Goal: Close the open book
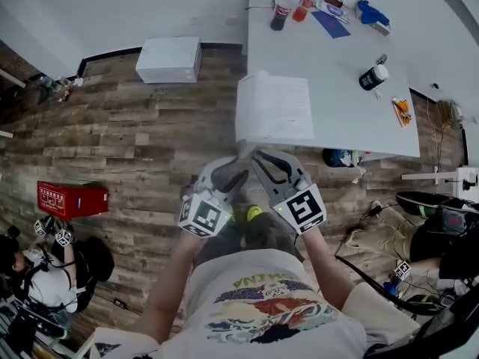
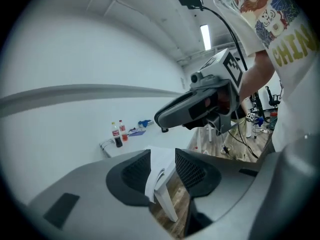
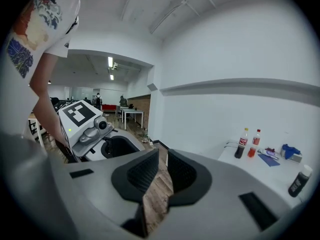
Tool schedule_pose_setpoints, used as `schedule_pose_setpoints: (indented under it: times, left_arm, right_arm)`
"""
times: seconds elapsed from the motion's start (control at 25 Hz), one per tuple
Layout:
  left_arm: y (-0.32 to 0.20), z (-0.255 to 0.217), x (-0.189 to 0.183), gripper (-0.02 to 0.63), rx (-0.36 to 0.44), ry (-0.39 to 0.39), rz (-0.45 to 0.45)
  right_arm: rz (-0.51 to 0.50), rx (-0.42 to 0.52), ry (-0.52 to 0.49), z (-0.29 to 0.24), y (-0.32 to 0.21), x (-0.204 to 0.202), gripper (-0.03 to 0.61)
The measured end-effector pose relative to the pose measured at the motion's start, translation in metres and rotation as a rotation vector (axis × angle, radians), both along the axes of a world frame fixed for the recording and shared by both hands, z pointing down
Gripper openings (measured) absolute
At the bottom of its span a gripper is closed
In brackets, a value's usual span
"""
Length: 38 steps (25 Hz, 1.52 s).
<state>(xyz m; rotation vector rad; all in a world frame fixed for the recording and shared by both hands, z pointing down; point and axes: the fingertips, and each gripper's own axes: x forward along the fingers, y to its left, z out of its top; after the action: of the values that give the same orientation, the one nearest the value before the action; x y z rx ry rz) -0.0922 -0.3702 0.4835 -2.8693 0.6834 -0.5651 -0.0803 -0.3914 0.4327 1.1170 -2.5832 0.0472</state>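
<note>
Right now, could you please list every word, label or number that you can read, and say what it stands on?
"CHIN", cut off at the picture's edge: the person's T-shirt.
Too small or blurred to read: the print on the red box, the bottles' labels, the open book.

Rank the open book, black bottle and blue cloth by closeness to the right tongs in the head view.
1. Open book, near edge of the table, before the right tongs.
2. Black bottle, mid-table, right side.
3. Blue cloth, far corner.
</note>
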Motion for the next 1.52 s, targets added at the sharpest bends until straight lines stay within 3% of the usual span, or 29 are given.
schedule_pose_setpoints:
  times: [0.36, 0.68, 0.8, 1.04, 1.52]
  left_arm:
    - [-0.057, 0.059, 0.003, 0.129, -0.007, 0.011, -0.095]
    - [-0.08, 0.15, 0.004, 0.166, -0.041, -0.046, -0.114]
    - [-0.089, 0.184, 0.011, 0.17, -0.033, -0.057, -0.127]
    - [-0.112, 0.243, 0.023, 0.17, -0.028, -0.047, -0.189]
    - [-0.149, 0.309, 0.039, 0.169, -0.013, -0.03, -0.305]
  right_arm:
    - [-0.053, 0.003, 0.019, 0.058, -0.041, 0.01, 0.038]
    - [-0.042, -0.008, -0.015, 0.125, -0.069, 0.017, 0.041]
    - [-0.03, -0.032, -0.029, 0.152, -0.074, 0.021, 0.12]
    - [-0.008, -0.038, -0.062, 0.192, -0.085, 0.029, 0.12]
    - [-0.006, -0.038, -0.052, 0.242, -0.1, 0.042, 0.121]
